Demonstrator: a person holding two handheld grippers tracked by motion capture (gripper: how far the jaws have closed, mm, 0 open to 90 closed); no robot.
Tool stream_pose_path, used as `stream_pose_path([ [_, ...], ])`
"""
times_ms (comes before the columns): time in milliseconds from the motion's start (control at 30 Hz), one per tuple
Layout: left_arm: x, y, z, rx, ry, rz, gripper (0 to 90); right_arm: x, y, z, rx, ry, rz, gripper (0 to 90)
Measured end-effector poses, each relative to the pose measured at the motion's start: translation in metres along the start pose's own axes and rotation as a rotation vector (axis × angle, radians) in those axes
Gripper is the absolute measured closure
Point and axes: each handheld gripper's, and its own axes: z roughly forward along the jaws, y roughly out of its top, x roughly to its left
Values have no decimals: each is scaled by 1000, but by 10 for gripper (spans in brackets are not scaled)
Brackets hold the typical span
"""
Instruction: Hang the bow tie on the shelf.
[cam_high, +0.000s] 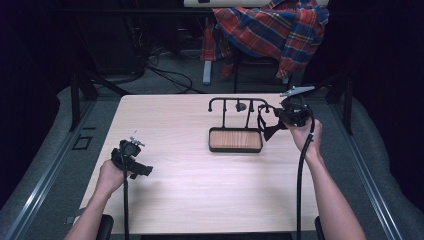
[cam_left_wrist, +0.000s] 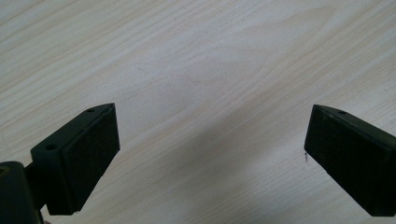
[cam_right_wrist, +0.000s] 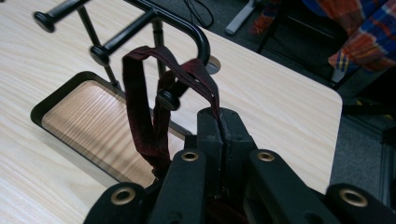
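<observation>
right gripper view: hand-held gripper (cam_right_wrist: 219, 122) clamped on dark red strap (cam_right_wrist: 140, 112)

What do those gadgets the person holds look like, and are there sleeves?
Both are black. The left gripper has two flat, wedge-shaped pads; the right gripper carries a grey three-cornered plate and brass-ringed holes. A black cable trails from each. Forearms are bare, no sleeves.

- strap (cam_right_wrist: 140, 112): lower end hidden behind right gripper (cam_right_wrist: 219, 122) body, pinched part out of sight
- plaid shirt (cam_high: 272, 27): cut off at top edge
- small knob on rack (cam_high: 239, 106): too small to ID
</observation>
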Motion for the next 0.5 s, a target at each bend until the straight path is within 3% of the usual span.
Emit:
stream_pose_path([
  [167,-1,0,1,6,0,3,33,-5,-3,6,8,-2,36,882],
  [500,-1,0,1,7,0,4,34,-6,-5,18,19,4,58,880],
])
